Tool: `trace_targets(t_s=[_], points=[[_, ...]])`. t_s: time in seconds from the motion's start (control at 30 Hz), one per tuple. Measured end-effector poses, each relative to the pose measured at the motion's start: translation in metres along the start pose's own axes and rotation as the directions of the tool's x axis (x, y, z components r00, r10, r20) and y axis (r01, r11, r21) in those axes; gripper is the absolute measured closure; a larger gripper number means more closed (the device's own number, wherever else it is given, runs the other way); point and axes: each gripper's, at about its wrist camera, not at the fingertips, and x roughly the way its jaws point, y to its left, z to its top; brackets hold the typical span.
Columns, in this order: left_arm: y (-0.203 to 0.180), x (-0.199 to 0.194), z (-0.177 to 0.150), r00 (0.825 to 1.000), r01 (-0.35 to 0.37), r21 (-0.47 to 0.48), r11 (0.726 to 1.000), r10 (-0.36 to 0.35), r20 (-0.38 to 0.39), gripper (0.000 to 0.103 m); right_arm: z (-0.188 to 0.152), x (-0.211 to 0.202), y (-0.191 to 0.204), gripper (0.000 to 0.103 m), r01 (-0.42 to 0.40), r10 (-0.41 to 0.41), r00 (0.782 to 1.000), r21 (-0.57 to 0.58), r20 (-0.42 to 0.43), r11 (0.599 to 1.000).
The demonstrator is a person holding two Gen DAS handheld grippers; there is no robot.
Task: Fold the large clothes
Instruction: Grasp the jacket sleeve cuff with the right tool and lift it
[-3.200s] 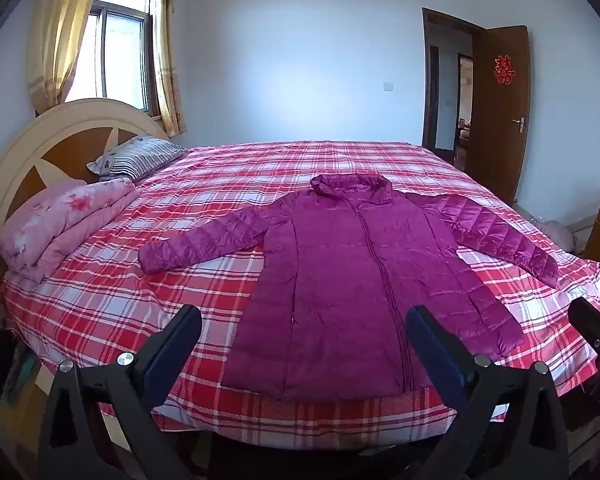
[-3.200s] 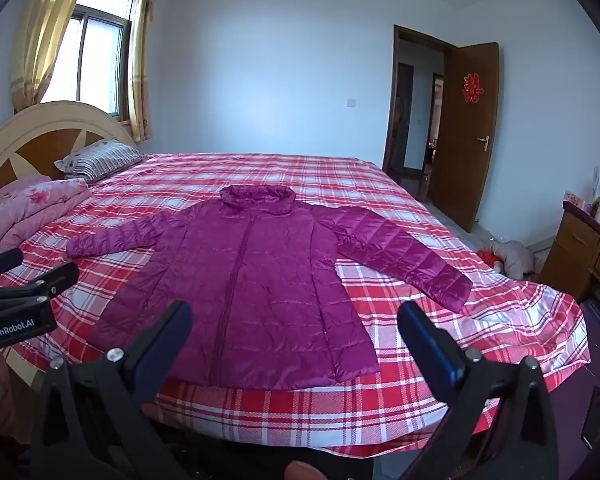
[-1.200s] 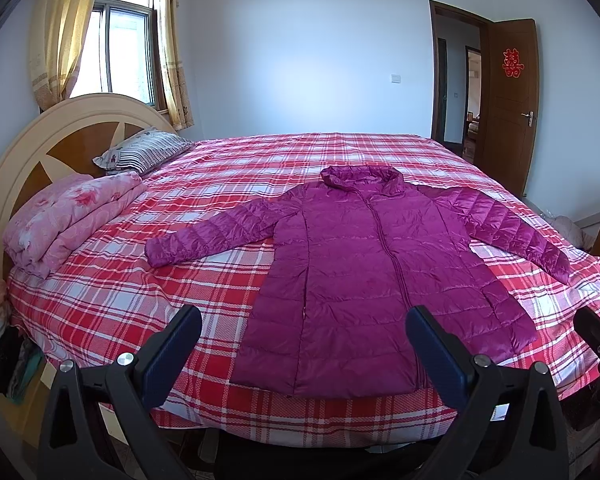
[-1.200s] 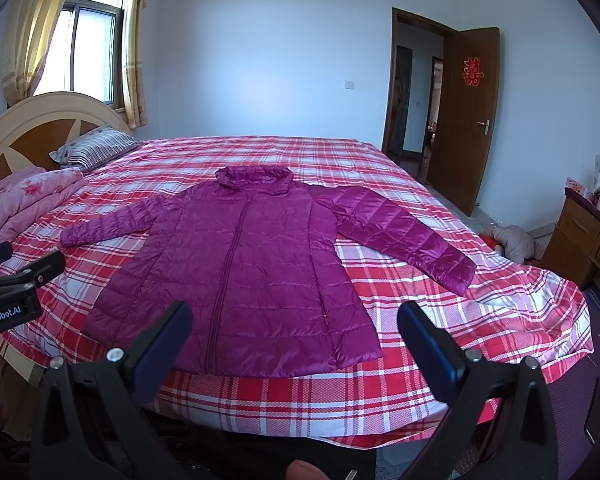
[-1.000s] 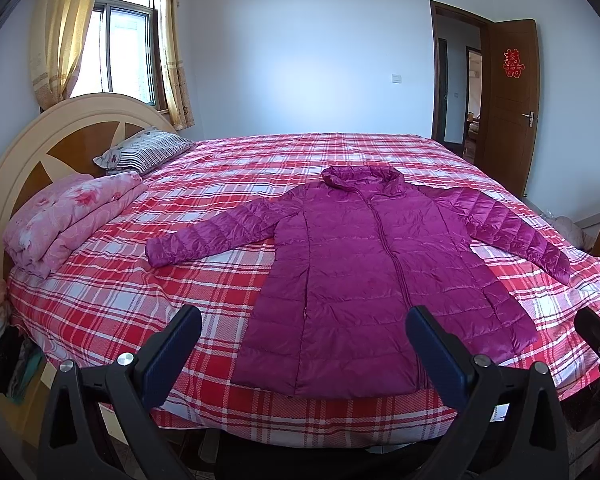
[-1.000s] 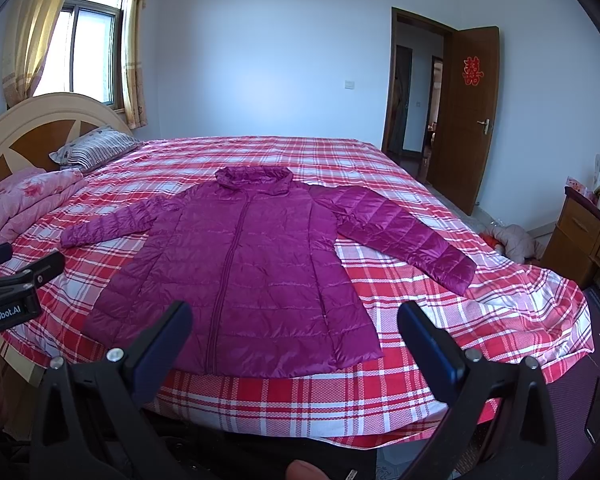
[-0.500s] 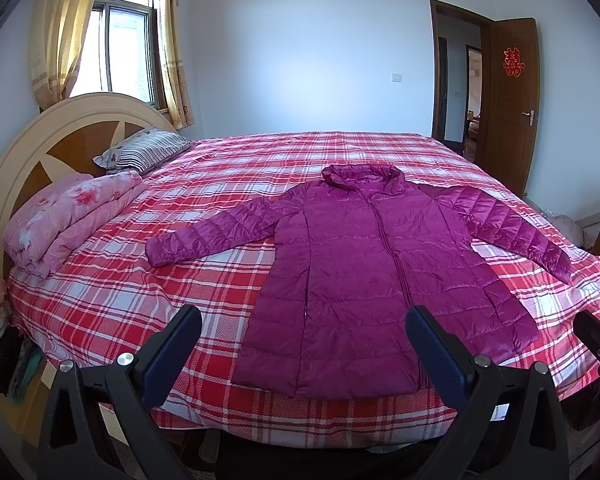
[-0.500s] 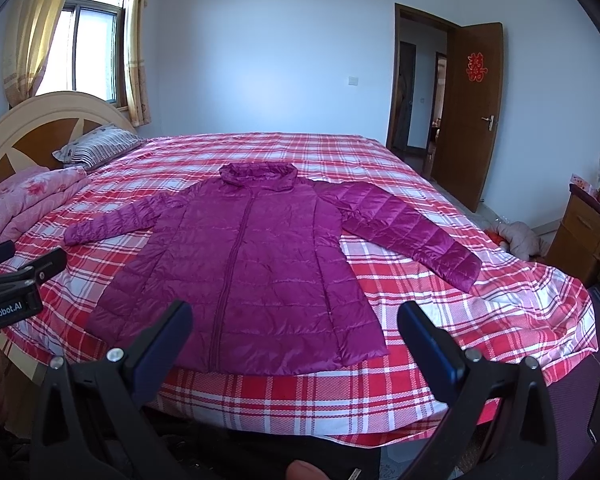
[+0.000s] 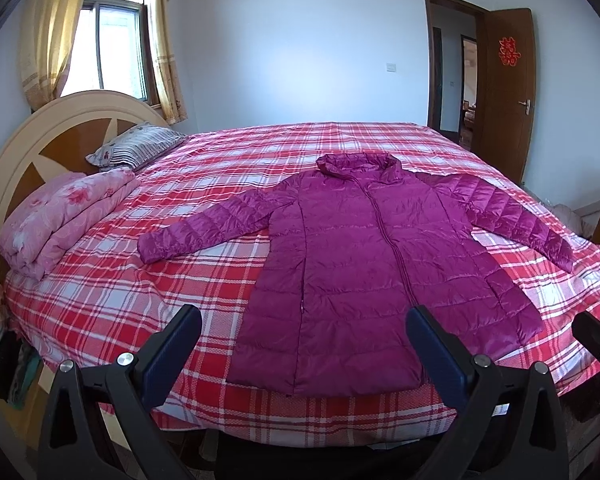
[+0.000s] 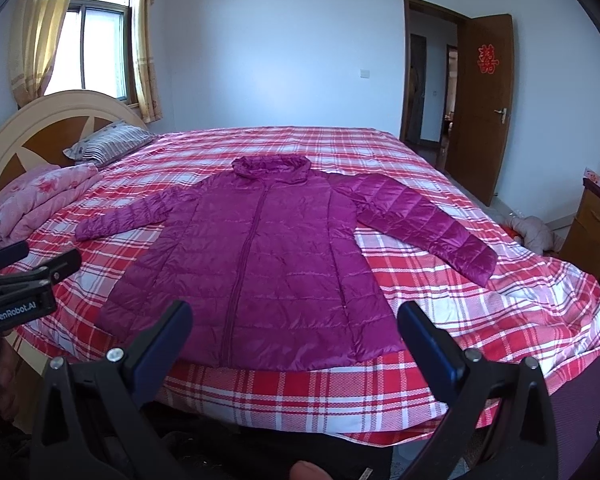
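We're basically at square one: the purple jacket (image 9: pixel 376 264) lies flat and unfolded mid-frame on the plaid bed (image 9: pixel 100 300), both sleeves spread out. Our left gripper (image 9: pixel 304 344) and right gripper (image 10: pixel 294 338) hover at the bottom, jaws wide apart, holding nothing.

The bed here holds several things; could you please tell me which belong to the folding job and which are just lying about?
For the job:
- purple jacket, spread flat
- left claw, open
- right claw, open

Lying about:
- striped pillow
- pink quilt
- plaid bedspread
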Motion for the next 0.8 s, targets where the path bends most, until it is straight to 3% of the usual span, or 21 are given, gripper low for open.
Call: trace_targets(t_s=[0.13, 0.33, 0.47, 0.67, 0.8], points=[[-0.003, 0.024, 0.003, 1.0, -0.014, 0.033, 0.999, 0.014, -0.006, 0.001, -0.003, 0.017, -0.019, 0.0, -0.034, 0.034, 0.999, 0.048, -0.006, 0.998], [-0.009, 0.063, 0.014, 0.999, -0.015, 0.07, 0.997, 0.017, -0.027, 0.001, -0.011, 0.058, -0.078, 0.0, 0.027, -0.011, 0.996, 0.192, -0.085, 0.981], [-0.021, 0.093, 0.022, 1.0, -0.024, 0.128, 0.991, 0.023, 0.008, 0.001, -0.019, 0.089, -0.13, 0.0, 0.086, -0.046, 0.988, 0.282, -0.147, 0.956], [-0.034, 0.16, 0.032, 1.0, -0.013, 0.149, 0.989, 0.013, -0.003, 0.001, -0.019, 0.138, -0.241, 0.011, 0.244, -0.141, 0.957, 0.448, -0.253, 0.86], [-0.04, 0.199, 0.037, 0.999, -0.041, 0.139, 0.989, 0.045, -0.025, 0.001, -0.006, 0.153, -0.299, 0.012, 0.323, -0.205, 0.94, 0.523, -0.272, 0.789]])
